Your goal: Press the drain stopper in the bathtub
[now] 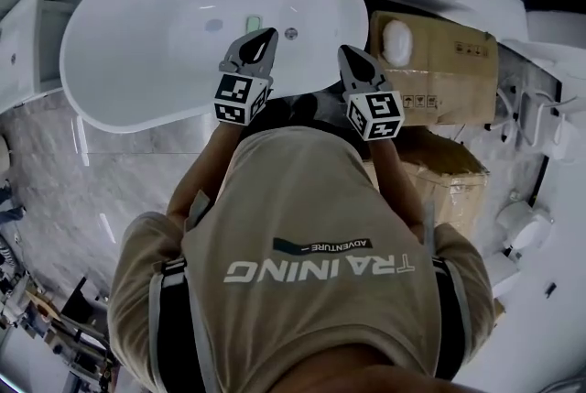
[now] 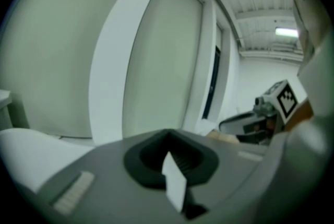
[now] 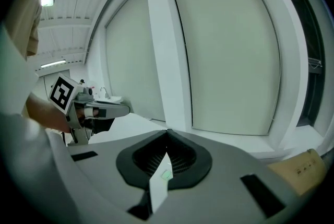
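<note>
OK, the drain stopper [image 1: 213, 25] looks like the pale round cap mid-floor of the bathtub [image 1: 137, 107]. In the head view it sits up-left of the left claw [image 1: 264, 41], and the right claw [image 1: 353, 60] is further off, so left is nearer. Both claws are clenched tip-to-tip, empty and touching nothing, above the near rim.

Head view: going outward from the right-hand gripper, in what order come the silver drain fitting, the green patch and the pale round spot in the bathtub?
1. Silver drain fitting, just left of the right gripper, on the floor of the bathtub.
2. Green patch, further left.
3. Pale round spot, farthest left.
</note>
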Demonstrator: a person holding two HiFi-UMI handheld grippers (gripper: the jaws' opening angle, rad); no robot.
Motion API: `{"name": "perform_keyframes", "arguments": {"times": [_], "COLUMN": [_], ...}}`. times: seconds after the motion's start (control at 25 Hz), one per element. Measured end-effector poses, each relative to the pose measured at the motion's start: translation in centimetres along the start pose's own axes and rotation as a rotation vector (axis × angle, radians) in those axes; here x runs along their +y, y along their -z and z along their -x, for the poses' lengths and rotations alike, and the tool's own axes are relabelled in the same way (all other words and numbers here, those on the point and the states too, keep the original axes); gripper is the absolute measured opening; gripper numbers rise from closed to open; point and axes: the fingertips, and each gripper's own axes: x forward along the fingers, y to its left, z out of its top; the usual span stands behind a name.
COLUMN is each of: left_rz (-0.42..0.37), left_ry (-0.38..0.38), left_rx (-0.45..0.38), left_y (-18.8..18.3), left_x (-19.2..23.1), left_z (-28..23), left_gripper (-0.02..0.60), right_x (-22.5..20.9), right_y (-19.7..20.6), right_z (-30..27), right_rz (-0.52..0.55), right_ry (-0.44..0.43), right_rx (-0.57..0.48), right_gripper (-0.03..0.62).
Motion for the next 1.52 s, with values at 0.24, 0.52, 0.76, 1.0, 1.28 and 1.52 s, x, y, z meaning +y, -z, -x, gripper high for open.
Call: {"name": "perform_keyframes", "arguments": {"times": [0.24, 0.52, 0.76, 1.0, 1.28, 1.52], "left_rz": [0.004, 0.066, 0.072, 0.117, 0.199, 0.264], "left_ry": [0.052, 0.054, 0.028, -0.039, -0.112, -0.113], "left_rx": [0.027, 0.119, 0.197, 0.279, 0.389, 0.440], "left_y": [2.0, 6.4, 11.0, 16.6, 24.3, 30.6], "left_x": [2.9, 6.0, 7.8, 9.9, 11.2, 11.5], "left_z": [-1.8, -4.0, -7.1, -9.8, -12.6, -15.1], "left_gripper": [0.002, 0.002, 0.002, 0.002, 0.002, 0.002], "right_x": [0.4, 0.0, -2.0, -4.3, -7.5, -9.4], "right_y": [0.6, 3.3, 7.6, 14.6, 22.2, 28.8], "right_z": [-4.2, -9.1, -13.7, -18.9, -24.2, -27.9], "right_rz": [0.036, 0.106, 0.121, 0.134, 0.170, 0.192], "right_ry": [0.022, -0.039, -0.084, -0.126, -0.176, -0.221], "right_rx": [0.082, 0.206, 0.279, 0.376, 0.505, 0.601], "right_gripper": [0.008, 0.009, 0.009, 0.009, 0.008, 0.009]}}
